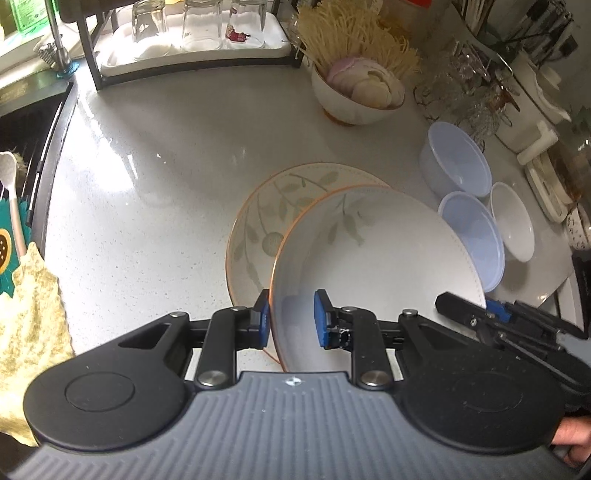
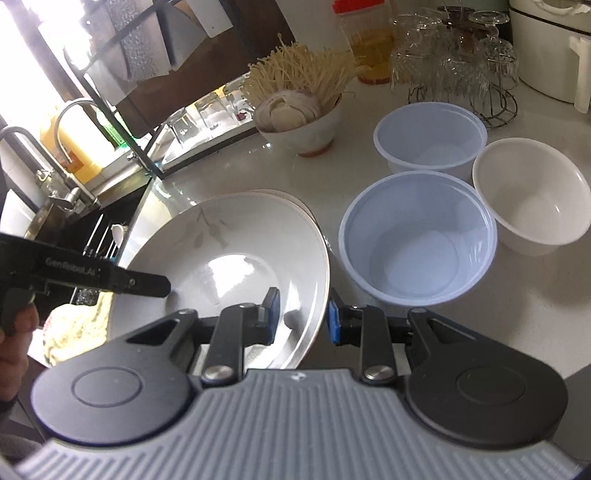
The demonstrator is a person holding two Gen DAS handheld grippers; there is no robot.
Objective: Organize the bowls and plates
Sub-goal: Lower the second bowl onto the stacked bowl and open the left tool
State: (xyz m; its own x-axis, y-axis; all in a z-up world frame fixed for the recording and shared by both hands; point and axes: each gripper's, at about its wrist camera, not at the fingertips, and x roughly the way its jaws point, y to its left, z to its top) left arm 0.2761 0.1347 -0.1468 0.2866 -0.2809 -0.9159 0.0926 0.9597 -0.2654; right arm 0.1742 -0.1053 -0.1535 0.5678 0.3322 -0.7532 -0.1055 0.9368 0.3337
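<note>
A white plate with a leaf pattern and orange rim (image 1: 376, 258) is held tilted above a second matching plate (image 1: 266, 214) that lies flat on the counter. My left gripper (image 1: 291, 319) straddles the tilted plate's near left rim, one pad on each face. My right gripper (image 2: 303, 317) straddles the same plate (image 2: 236, 254) at its right rim, one finger inside and one outside. The lower plate's edge (image 2: 291, 199) shows behind it. Two pale blue plastic bowls (image 2: 417, 240) (image 2: 430, 134) and a white bowl (image 2: 532, 195) stand upright to the right.
A ceramic bowl of sliced onion and enoki mushrooms (image 1: 358, 96) stands at the back. A rack of upturned glasses (image 1: 192, 33) is behind, a glass stand (image 2: 458, 66) at right. The sink (image 2: 74, 206) and a yellow cloth (image 1: 29, 325) lie to the left.
</note>
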